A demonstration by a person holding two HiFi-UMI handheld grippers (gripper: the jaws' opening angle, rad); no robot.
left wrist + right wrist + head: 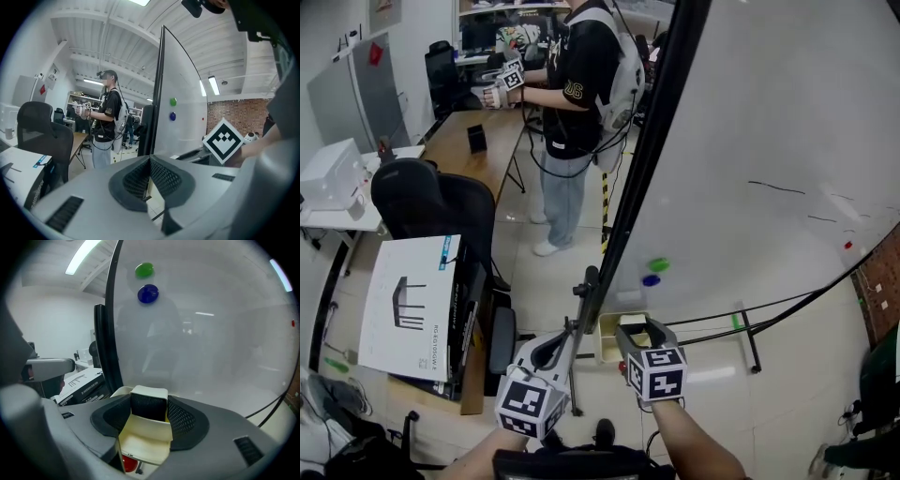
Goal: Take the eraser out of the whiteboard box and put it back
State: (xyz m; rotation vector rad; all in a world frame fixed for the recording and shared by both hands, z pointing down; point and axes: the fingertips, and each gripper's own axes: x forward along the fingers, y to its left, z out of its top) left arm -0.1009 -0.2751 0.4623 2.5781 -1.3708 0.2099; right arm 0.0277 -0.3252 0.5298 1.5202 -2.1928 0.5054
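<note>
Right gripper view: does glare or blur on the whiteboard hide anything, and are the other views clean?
Right gripper view: soft ceiling-light reflections on the glossy white whiteboard, nothing hidden; black-felt eraser sharp; fisheye bends the black board frame. Left gripper view: dark vignette corners, same bending. Head view: evenly lit, sharp.

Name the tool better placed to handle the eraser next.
Right: the right tool has the eraser between its jaws, at the whiteboard box; the left tool is shut, empty.

A person [581, 84] stands beside a wooden desk [455, 150], near a black chair [431, 202]
</note>
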